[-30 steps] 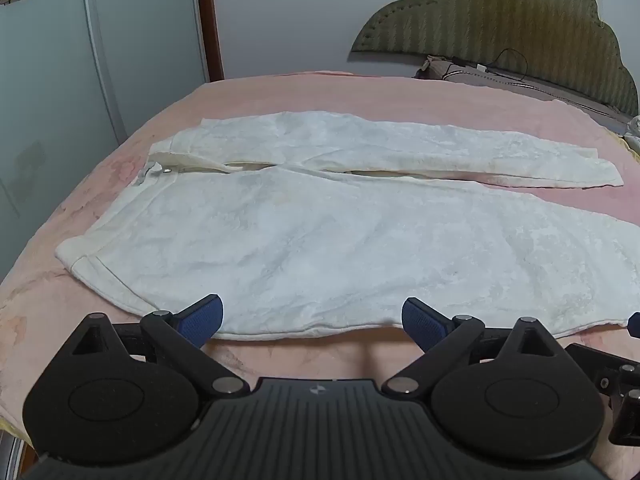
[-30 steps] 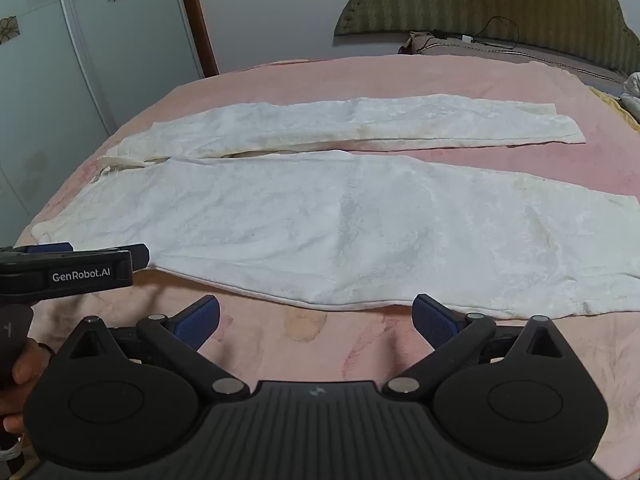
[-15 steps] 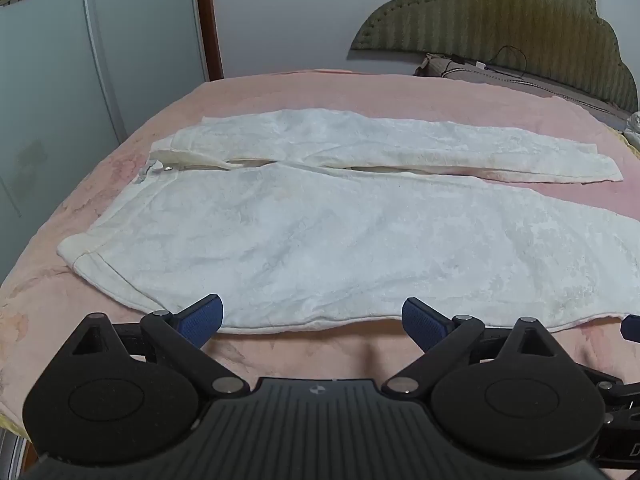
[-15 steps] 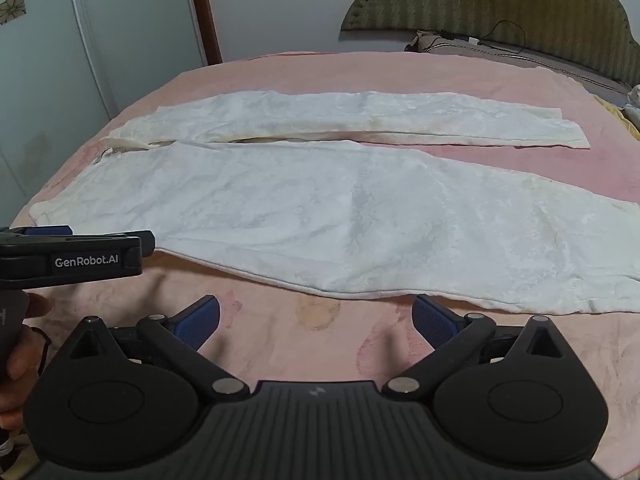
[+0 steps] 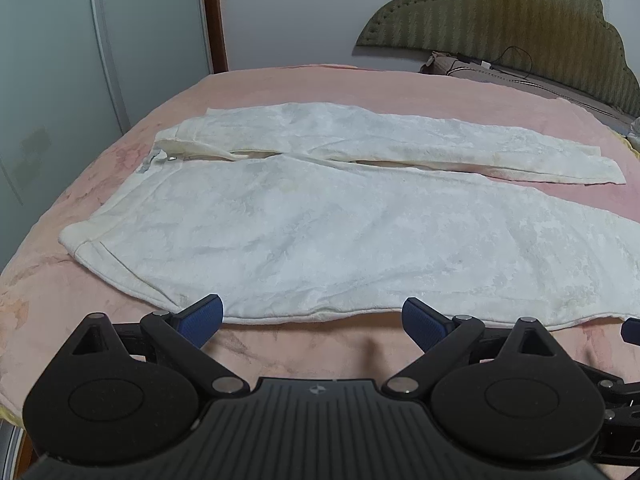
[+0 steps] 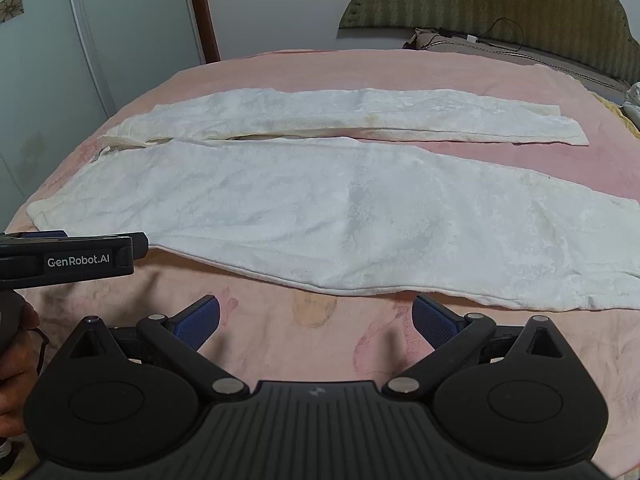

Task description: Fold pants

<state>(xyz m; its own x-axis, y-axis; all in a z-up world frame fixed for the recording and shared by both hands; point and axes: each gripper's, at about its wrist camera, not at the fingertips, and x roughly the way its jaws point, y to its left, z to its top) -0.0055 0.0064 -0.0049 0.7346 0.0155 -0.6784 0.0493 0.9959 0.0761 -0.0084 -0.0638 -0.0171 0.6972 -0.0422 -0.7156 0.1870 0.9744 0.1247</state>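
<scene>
White pants (image 5: 320,224) (image 6: 340,208) lie spread flat on the pink bed (image 5: 280,88) (image 6: 300,328), waistband at the left, both legs running to the right. My left gripper (image 5: 312,316) is open just above the near edge of the closer leg, by the waist end. My right gripper (image 6: 316,318) is open over bare bedspread, a little short of the same leg's near edge. Nothing is held between either pair of blue pads. The left gripper's body (image 6: 72,258) shows at the left of the right wrist view, with a hand (image 6: 16,364) below it.
A green padded headboard (image 5: 520,32) (image 6: 500,12) stands at the far right with a pillow and a cable (image 6: 480,40) in front of it. Pale wardrobe doors (image 5: 60,80) with flower prints line the left. The bed edge drops off at the left.
Both grippers have edged forward toward the near edge of the closer leg; the pants have not moved and both grippers stay open.
</scene>
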